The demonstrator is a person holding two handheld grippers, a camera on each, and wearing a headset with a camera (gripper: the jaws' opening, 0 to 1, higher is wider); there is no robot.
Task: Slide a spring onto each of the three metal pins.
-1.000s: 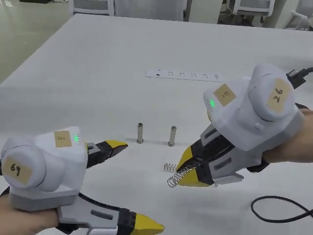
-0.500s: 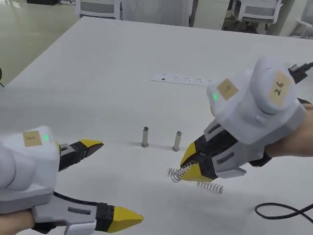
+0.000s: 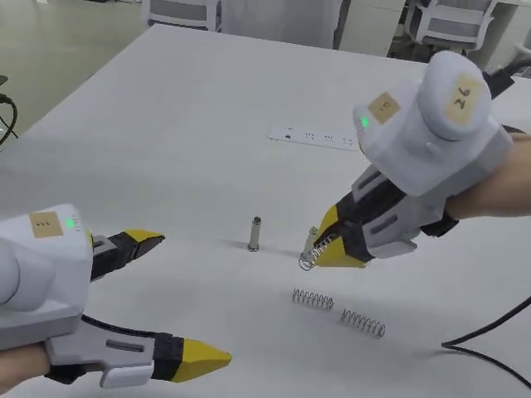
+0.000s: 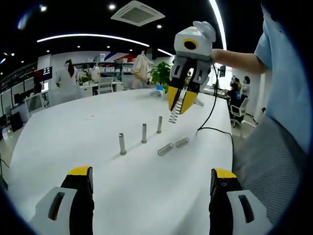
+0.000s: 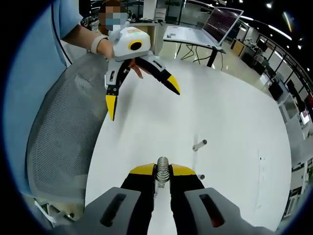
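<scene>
My right gripper [image 3: 332,247] is shut on a steel spring [image 3: 309,259] that hangs tilted from its tips, just above the table. The held spring [image 5: 162,165] stands between the yellow tips. One metal pin [image 3: 255,234] stands free on the table. A second pin [image 3: 312,239] is half hidden behind the spring. All three pins [image 4: 144,133] stand in a row in the left gripper view, with the right gripper [image 4: 178,100] above their far end. Two loose springs [image 3: 313,299] [image 3: 362,322] lie nearby. My left gripper [image 3: 176,300] is open and holds nothing, left of the pins.
A white power strip [image 3: 315,138] lies farther back on the white table [image 3: 166,124]. A black cable [image 3: 489,348] curls at the front right. A mesh chair [image 5: 63,137] and a person's arm sit behind the left gripper [image 5: 142,95].
The right gripper has lifted the spring off the table and carried it up beside a pin, leaving two springs lying there. The head camera shifted; the left gripper stayed low and open.
</scene>
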